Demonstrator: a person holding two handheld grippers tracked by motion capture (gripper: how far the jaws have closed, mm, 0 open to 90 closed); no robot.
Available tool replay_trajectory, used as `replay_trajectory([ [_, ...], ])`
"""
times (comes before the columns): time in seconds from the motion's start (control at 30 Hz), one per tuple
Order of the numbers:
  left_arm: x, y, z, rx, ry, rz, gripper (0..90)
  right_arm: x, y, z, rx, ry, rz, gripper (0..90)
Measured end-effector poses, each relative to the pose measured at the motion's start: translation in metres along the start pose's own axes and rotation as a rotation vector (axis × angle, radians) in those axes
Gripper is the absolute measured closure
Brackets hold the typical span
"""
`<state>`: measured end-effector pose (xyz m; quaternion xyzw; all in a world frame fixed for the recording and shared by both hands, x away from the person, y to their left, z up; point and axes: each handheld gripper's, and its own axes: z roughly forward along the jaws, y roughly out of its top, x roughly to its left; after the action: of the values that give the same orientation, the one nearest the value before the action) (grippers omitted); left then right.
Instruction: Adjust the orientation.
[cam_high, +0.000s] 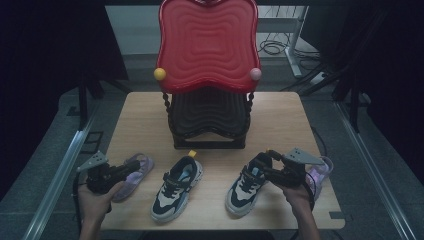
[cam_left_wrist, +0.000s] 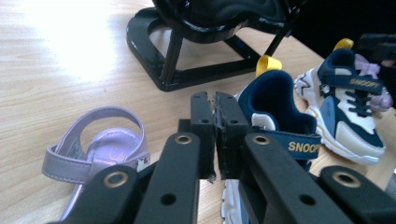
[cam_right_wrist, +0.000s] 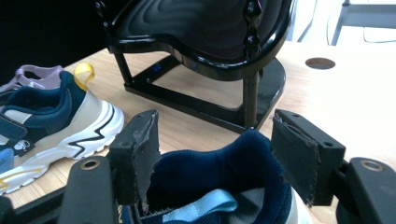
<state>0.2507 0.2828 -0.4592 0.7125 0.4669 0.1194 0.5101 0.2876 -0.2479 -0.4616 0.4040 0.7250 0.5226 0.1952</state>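
Observation:
Two navy-and-white sneakers and two purple sandals lie on the wooden table. My left gripper (cam_high: 133, 166) hovers over the left sandal (cam_high: 137, 170); its jaws (cam_left_wrist: 215, 112) are shut with nothing between them. That sandal (cam_left_wrist: 98, 149) lies below and left of them, and the left sneaker (cam_left_wrist: 275, 102) just to their right. My right gripper (cam_high: 263, 161) is at the heel of the right sneaker (cam_high: 245, 187). Its jaws (cam_right_wrist: 217, 135) stand wide, straddling the navy heel collar (cam_right_wrist: 219, 172). I cannot tell whether the pads touch it.
A two-tier shoe rack (cam_high: 207, 120) with a red upper shelf (cam_high: 207, 45) and black lower shelf stands at the table's back centre. The second sandal (cam_high: 321, 172) lies behind my right gripper near the right edge. The left sneaker (cam_high: 177, 190) sits between both grippers.

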Motion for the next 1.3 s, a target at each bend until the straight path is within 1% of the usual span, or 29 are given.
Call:
replay_trajectory([
  [0.07, -0.003, -0.005, 0.001, 0.01, -0.005, -0.01, 89.4, -0.003, 0.001, -0.002, -0.017, 0.007, 0.014, 33.3],
  [0.13, -0.004, -0.007, 0.003, 0.028, 0.005, -0.017, 90.0, -0.007, 0.001, -0.005, -0.029, 0.01, 0.007, 33.8],
  [0.17, -0.005, -0.006, 0.004, 0.033, 0.007, -0.008, 90.0, -0.009, 0.001, -0.007, -0.033, 0.008, 0.004, 34.1],
  [0.23, -0.006, -0.005, 0.004, 0.038, 0.01, -0.003, 90.0, -0.012, 0.0, -0.007, -0.048, 0.015, 0.015, 35.5],
  [0.27, -0.011, -0.003, 0.002, 0.043, 0.017, 0.018, 90.0, -0.014, 0.0, -0.007, -0.052, 0.028, 0.028, 35.5],
  [0.3, -0.015, -0.002, 0.0, 0.046, 0.019, 0.024, 90.0, -0.014, 0.001, -0.007, -0.052, 0.037, 0.032, 35.5],
  [0.37, -0.021, -0.001, -0.006, 0.051, 0.025, 0.047, 90.0, -0.013, 0.001, -0.008, -0.054, 0.029, 0.005, 35.9],
  [0.4, -0.022, -0.001, -0.009, 0.049, 0.025, 0.046, 90.0, -0.012, 0.001, -0.009, -0.053, 0.023, -0.003, 36.0],
  [0.43, -0.022, -0.001, -0.009, 0.049, 0.025, 0.046, 90.0, -0.012, 0.001, -0.009, -0.053, 0.023, -0.003, 36.0],
  [0.47, -0.023, -0.003, -0.011, 0.054, 0.024, 0.047, 90.0, -0.01, 0.001, -0.011, -0.068, 0.015, -0.018, 37.0],
  [0.5, -0.022, -0.005, -0.012, 0.065, 0.024, 0.042, 90.0, -0.01, 0.001, -0.011, -0.068, 0.015, -0.018, 37.0],
  [0.53, -0.022, -0.009, -0.012, 0.09, 0.018, 0.034, 90.0, -0.01, 0.001, -0.012, -0.071, 0.017, -0.018, 37.1],
  [0.6, -0.022, -0.015, -0.013, 0.122, 0.017, 0.028, 90.0, -0.008, 0.001, -0.013, -0.078, 0.015, -0.027, 37.3],
  [0.63, -0.022, -0.018, -0.013, 0.13, 0.017, 0.025, 90.0, -0.008, 0.001, -0.013, -0.078, 0.015, -0.032, 37.4],
  [0.67, -0.022, -0.027, -0.014, 0.14, 0.021, 0.009, 90.0, -0.007, 0.002, -0.012, -0.074, 0.017, -0.041, 37.6],
  [0.7, -0.022, -0.027, -0.014, 0.14, 0.021, 0.009, 90.0, -0.007, 0.002, -0.012, -0.07, 0.015, -0.044, 37.6],
  [0.73, -0.021, -0.033, -0.015, 0.14, 0.027, -0.005, 90.0, -0.007, 0.002, -0.011, -0.068, 0.015, -0.039, 37.6],
  [0.77, -0.021, -0.035, -0.016, 0.139, 0.031, -0.007, 90.0, -0.007, 0.002, -0.01, -0.066, 0.015, -0.038, 37.6],
  [0.83, -0.022, -0.038, -0.016, 0.142, 0.038, -0.006, 90.0, -0.005, 0.003, -0.009, -0.064, 0.017, -0.047, 37.6],
  [0.93, -0.022, -0.042, -0.018, 0.161, 0.055, 0.007, 90.0, -0.001, 0.007, -0.01, -0.064, 0.025, -0.072, 37.5],
  [0.97, -0.022, -0.042, -0.018, 0.161, 0.055, 0.007, 90.0, -0.001, 0.007, -0.01, -0.064, 0.025, -0.072, 37.5],
  [1.03, -0.022, -0.045, -0.019, 0.175, 0.059, 0.012, 90.0, 0.003, 0.01, -0.012, -0.069, 0.029, -0.079, 37.5],
  [1.07, -0.021, -0.049, -0.02, 0.198, 0.063, 0.017, 90.0, 0.006, 0.012, -0.014, -0.071, 0.03, -0.09, 37.4],
  [1.1, -0.021, -0.049, -0.02, 0.198, 0.063, 0.017, 90.0, 0.006, 0.012, -0.014, -0.071, 0.03, -0.09, 37.4],
  [1.13, -0.019, -0.053, -0.021, 0.215, 0.074, 0.02, 89.9, 0.01, 0.014, -0.016, -0.077, 0.026, -0.102, 37.3],
  [1.17, -0.018, -0.054, -0.023, 0.221, 0.081, 0.022, 89.8, 0.012, 0.015, -0.017, -0.076, 0.026, -0.103, 37.2],
  [1.2, -0.016, -0.055, -0.024, 0.225, 0.088, 0.022, 89.8, 0.013, 0.016, -0.017, -0.077, 0.024, -0.106, 37.0],
  [1.27, -0.012, -0.056, -0.024, 0.231, 0.106, 0.009, 89.7, 0.014, 0.017, -0.017, -0.076, 0.024, -0.103, 36.7],
  [1.3, -0.012, -0.056, -0.024, 0.231, 0.106, 0.009, 89.6, 0.014, 0.017, -0.017, -0.076, 0.024, -0.103, 36.7],
])
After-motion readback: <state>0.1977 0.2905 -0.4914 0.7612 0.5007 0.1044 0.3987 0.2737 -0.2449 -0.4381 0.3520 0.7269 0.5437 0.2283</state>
